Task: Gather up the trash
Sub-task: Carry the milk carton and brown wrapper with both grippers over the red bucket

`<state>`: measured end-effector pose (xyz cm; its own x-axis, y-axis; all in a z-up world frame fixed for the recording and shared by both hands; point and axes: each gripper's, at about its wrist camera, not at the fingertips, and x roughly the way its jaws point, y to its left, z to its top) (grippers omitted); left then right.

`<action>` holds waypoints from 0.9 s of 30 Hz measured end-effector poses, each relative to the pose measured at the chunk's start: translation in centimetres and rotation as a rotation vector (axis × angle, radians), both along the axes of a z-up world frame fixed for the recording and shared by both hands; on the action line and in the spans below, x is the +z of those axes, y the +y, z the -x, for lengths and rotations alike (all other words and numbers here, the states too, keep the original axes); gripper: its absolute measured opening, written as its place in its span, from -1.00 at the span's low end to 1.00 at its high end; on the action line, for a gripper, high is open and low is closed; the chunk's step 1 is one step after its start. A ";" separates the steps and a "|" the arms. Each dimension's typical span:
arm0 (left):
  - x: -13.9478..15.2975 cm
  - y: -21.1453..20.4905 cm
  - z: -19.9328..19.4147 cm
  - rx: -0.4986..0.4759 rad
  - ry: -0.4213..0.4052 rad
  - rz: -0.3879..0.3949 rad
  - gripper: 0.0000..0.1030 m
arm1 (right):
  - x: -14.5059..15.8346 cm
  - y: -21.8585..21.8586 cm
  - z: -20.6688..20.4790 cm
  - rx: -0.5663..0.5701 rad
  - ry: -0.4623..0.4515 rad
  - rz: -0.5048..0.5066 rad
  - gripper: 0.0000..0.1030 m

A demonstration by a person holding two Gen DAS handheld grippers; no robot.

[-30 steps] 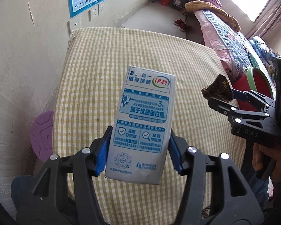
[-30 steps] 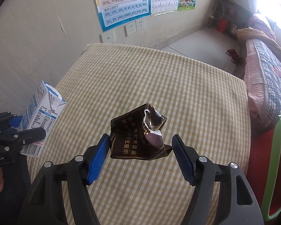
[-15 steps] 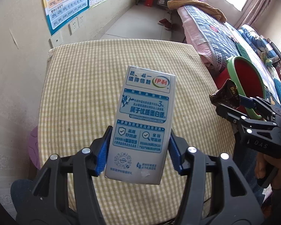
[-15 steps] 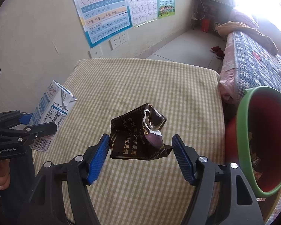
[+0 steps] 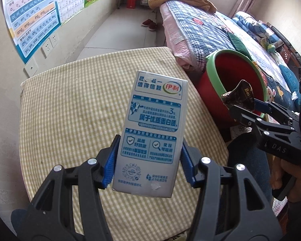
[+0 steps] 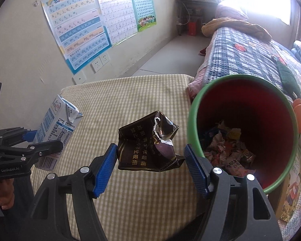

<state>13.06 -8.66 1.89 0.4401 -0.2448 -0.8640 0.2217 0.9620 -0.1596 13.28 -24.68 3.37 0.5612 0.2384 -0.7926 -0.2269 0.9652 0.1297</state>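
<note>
My left gripper (image 5: 148,164) is shut on a white and blue milk carton (image 5: 152,132) and holds it upright above the checked table (image 5: 70,108). My right gripper (image 6: 150,164) is shut on a crumpled dark brown cigarette pack (image 6: 148,146), just left of the red trash bin with a green rim (image 6: 192,108). The bin holds several bits of wrapper trash. The carton also shows in the right wrist view (image 6: 55,132), and the pack in the left wrist view (image 5: 238,98), in front of the bin (image 5: 214,74).
A bed with a blue patterned quilt (image 5: 200,32) runs behind the bin. Wall posters (image 6: 78,32) and sockets (image 6: 100,60) are on the wall behind the table. A book (image 6: 291,190) lies to the right of the bin.
Both grippers have swung to the right with their loads. The red bin has come into full view, close to the right gripper.
</note>
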 end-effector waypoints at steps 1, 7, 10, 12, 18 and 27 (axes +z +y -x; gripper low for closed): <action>0.1 -0.6 -0.1 -0.012 -0.002 -0.002 0.03 | 0.1 -0.7 0.0 -0.014 -0.004 -0.005 0.29; 0.7 -4.5 -1.5 -0.089 -0.014 -0.014 0.02 | 0.9 -5.3 -0.2 -0.102 -0.030 -0.003 0.29; 1.1 -6.6 -2.4 -0.130 -0.021 -0.014 -0.04 | 1.2 -7.6 -0.4 -0.147 -0.040 -0.001 0.29; 1.4 -8.0 -2.9 -0.156 -0.029 -0.015 -0.04 | 1.5 -9.2 -0.5 -0.177 -0.047 -0.002 0.29; 2.2 -11.9 -4.2 -0.216 -0.049 -0.001 -0.05 | 2.1 -12.7 -0.6 -0.240 -0.062 -0.008 0.29; 2.7 -16.6 -4.7 -0.284 -0.060 -0.002 -0.05 | 2.4 -15.7 -0.5 -0.281 -0.073 -0.020 0.29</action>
<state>17.74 -25.24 4.64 0.4043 -0.3642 -0.8390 0.4917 0.8600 -0.1364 13.80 -40.33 5.78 0.6629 0.0807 -0.7444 0.0397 0.9890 0.1425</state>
